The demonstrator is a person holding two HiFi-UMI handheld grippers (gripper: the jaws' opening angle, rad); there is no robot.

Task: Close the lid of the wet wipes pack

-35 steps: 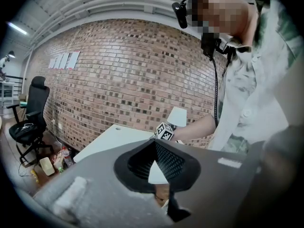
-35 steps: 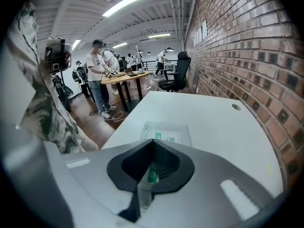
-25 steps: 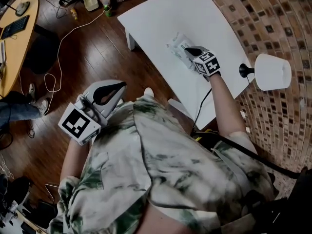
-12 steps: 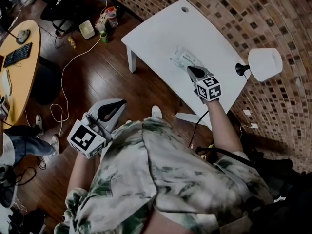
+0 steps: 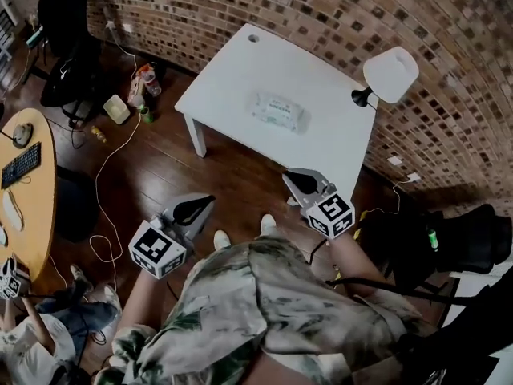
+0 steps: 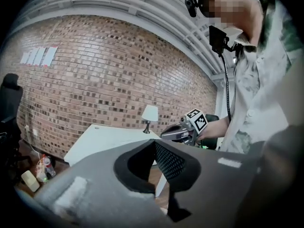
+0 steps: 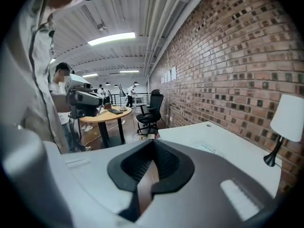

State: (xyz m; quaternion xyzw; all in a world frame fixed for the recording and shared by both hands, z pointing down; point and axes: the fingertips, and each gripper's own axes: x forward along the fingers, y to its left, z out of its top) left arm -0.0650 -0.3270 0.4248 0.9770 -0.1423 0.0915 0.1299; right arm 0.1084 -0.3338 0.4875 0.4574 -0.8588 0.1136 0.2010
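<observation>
The wet wipes pack [image 5: 279, 111] lies flat on the white table [image 5: 232, 70], and its lid looks level with the top. In the right gripper view the pack [image 7: 209, 148] shows faintly on the tabletop. Both grippers hang over the wooden floor, well short of the table and apart from the pack. My left gripper [image 5: 207, 200] [image 6: 155, 140] is shut and holds nothing. Closer to the table's near edge, my right gripper [image 5: 287, 174] [image 7: 154, 140] is also shut and empty.
A white lamp [image 5: 390, 74] stands at the table's right corner. Bottles and a box [image 5: 132, 103] sit on the floor left of the table, with a cable trailing. A round wooden desk [image 5: 28, 183], a black chair [image 5: 64, 22] and a black bag [image 5: 465, 239] surround me.
The right gripper has drawn back from the pack, which stays on the table. The person has stepped away, so both grippers now hang over the floor.
</observation>
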